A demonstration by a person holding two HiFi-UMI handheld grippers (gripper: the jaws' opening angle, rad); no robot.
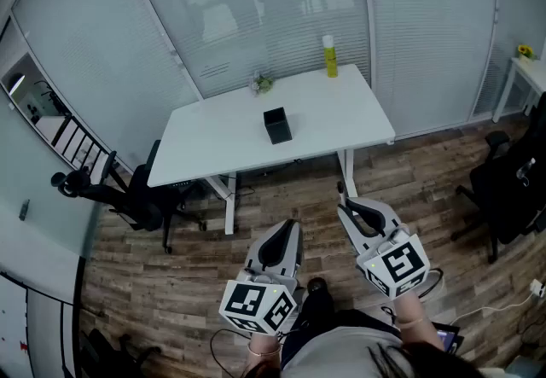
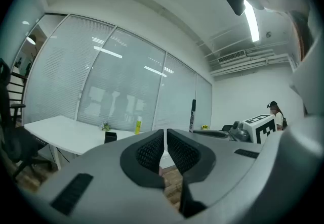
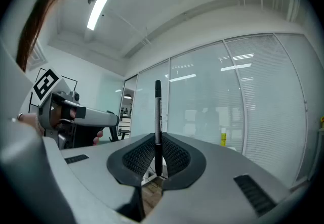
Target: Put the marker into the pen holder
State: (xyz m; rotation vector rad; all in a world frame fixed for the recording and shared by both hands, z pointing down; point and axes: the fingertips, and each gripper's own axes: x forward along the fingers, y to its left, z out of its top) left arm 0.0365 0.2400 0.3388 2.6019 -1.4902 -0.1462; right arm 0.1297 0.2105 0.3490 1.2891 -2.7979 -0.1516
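One marker (image 3: pixel 157 106) clamped upright in right gripper (image 3: pixel 158 141), left gripper (image 2: pixel 165 134) closed, empty, one pen holder (image 1: pixel 276 125), one bottle (image 1: pixel 330 57) set on table (image 1: pixel 205 150)

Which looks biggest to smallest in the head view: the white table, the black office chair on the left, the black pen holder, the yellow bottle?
1. white table
2. black office chair
3. black pen holder and yellow bottle: about alike. The bottle is taller, thinner and stands farther off, so I would not rank them.

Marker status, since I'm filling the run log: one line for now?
right gripper shut on marker | left gripper shut, empty | pen holder on table, ahead
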